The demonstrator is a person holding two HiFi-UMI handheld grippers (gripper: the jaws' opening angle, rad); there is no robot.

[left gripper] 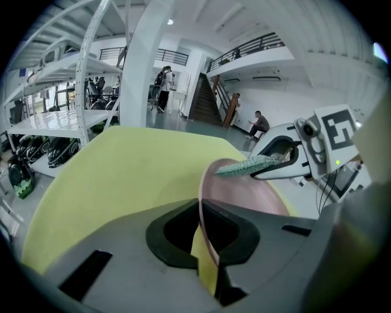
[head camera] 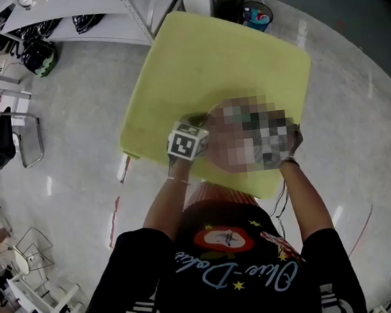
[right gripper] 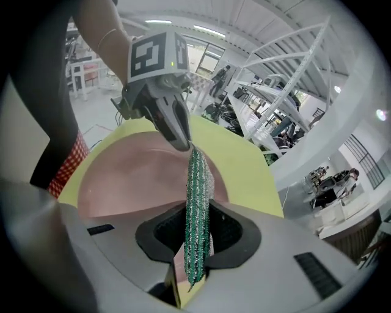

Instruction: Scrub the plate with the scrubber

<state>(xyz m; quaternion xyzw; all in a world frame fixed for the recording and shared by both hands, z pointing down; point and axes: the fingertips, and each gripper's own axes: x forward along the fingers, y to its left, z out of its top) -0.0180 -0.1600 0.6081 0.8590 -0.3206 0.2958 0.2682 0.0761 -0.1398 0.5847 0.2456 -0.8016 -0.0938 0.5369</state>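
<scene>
Work surface: a yellow tabletop [head camera: 192, 62] with rounded corners, standing on a pale grey glossy floor [head camera: 75, 130]. White rack shelving [left gripper: 67, 85] fills the upper left of the left gripper view, and a dark staircase [left gripper: 204, 98] sits at its upper centre. The left gripper [left gripper: 204, 238] has its jaws pressed onto the rim of the pink plate [left gripper: 244, 195], which is held tilted above the tabletop. The right gripper [right gripper: 197, 244] pinches the green scrubber [right gripper: 197, 195], whose far end lies at the plate's rim.
</scene>
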